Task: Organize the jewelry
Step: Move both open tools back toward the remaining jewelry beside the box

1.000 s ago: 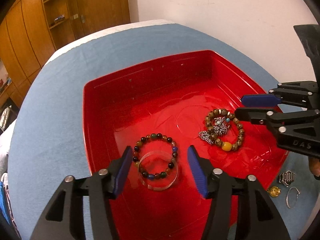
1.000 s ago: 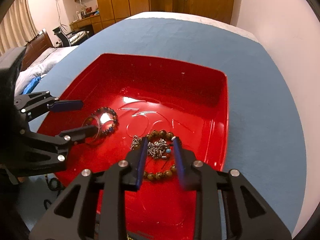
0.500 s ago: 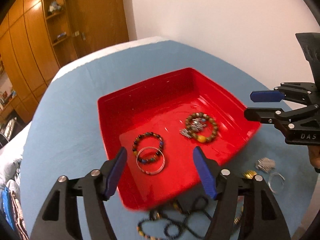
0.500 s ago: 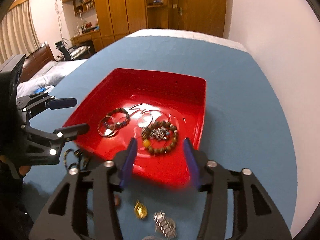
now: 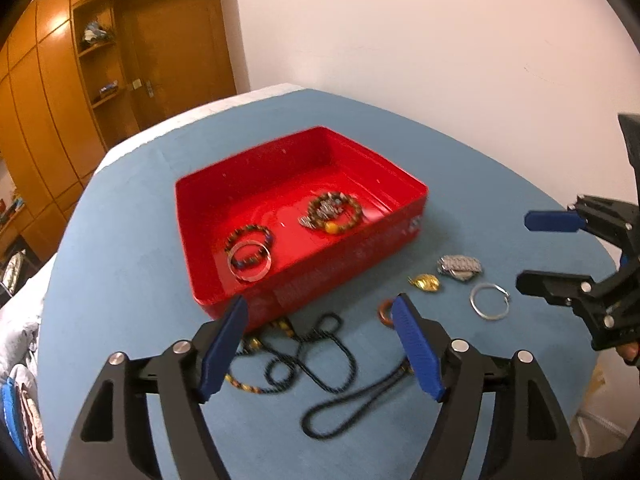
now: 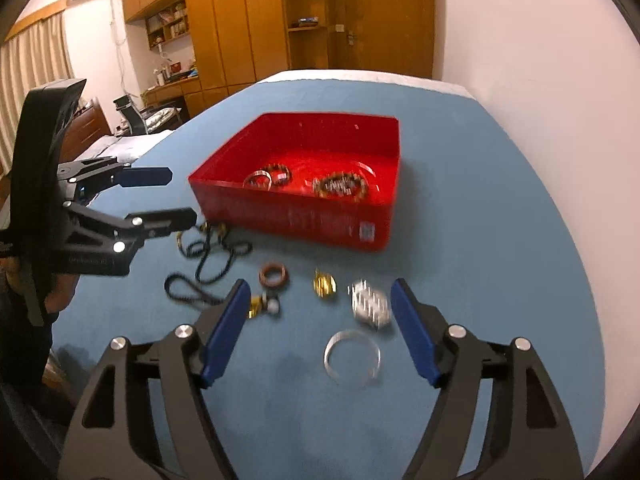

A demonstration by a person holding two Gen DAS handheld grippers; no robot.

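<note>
A red tray (image 5: 384,258) (image 6: 288,216) holds a dark bead bracelet with a clear bangle (image 5: 249,261) and a brown bead bracelet around a silver piece (image 5: 335,212). On the blue cloth before it lie a black cord necklace (image 5: 320,364) (image 6: 208,256), a brown ring (image 6: 273,274), a gold charm (image 5: 424,282) (image 6: 324,283), a silver mesh piece (image 5: 459,267) (image 6: 370,302) and a silver hoop (image 5: 489,301) (image 6: 352,358). My left gripper (image 5: 320,348) is open and empty above the necklace. My right gripper (image 6: 320,336) is open and empty above the small pieces.
The blue cloth covers a table (image 6: 500,240) against a white wall. Wooden cupboards and a door (image 6: 384,16) stand behind. A bed and a chair (image 6: 136,118) lie to the left of the table.
Both grippers have drawn back and up from the tray and opened wider. The jewelry on the cloth in front of the tray has come into view.
</note>
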